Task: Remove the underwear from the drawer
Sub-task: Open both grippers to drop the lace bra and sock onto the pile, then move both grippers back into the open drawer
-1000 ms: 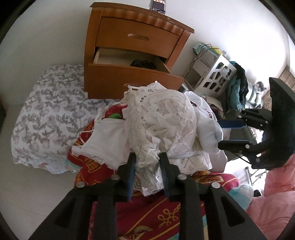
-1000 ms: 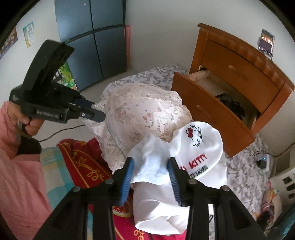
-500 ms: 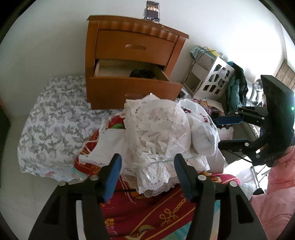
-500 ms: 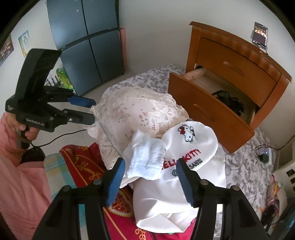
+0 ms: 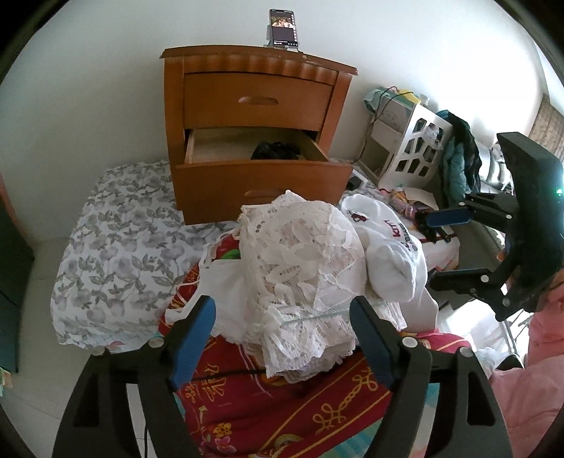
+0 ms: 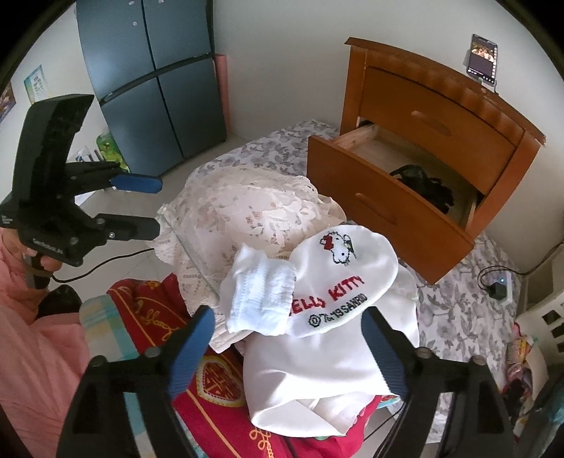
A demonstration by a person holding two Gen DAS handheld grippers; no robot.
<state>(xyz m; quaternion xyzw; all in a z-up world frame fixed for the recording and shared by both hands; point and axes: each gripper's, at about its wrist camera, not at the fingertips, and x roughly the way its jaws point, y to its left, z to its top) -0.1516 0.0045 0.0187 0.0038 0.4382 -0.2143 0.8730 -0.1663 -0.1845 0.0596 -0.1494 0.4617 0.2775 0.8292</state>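
Note:
A pile of underwear lies on a red blanket [image 5: 282, 405]: a white lace piece [image 5: 299, 260] [image 6: 246, 215] and white Hello Kitty briefs [image 6: 345, 278] [image 5: 387, 246]. My left gripper [image 5: 282, 317] [image 6: 158, 206] is opening, its pads clear of the lace that lies between them. My right gripper [image 6: 289, 322] [image 5: 440, 246] is also opening, with a folded white piece [image 6: 261, 292] between its pads but untouched. Behind the pile the lower drawer [image 5: 261, 176] [image 6: 384, 208] of a wooden nightstand stands pulled out. A dark garment [image 5: 275, 150] [image 6: 423, 186] lies inside it.
The nightstand stands on grey floral bedding [image 5: 116, 246], with a phone on a stand [image 5: 282, 26] on top. A white openwork shelf [image 5: 412, 151] with draped clothes is to the right. A blue-grey wardrobe [image 6: 151, 81] stands at the back left. A pink sleeve [image 6: 31, 352] is close.
Both grippers went from shut on cloth to wide apart: the left let go of the lace, the right of the folded white piece. Both garments stay on the pile.

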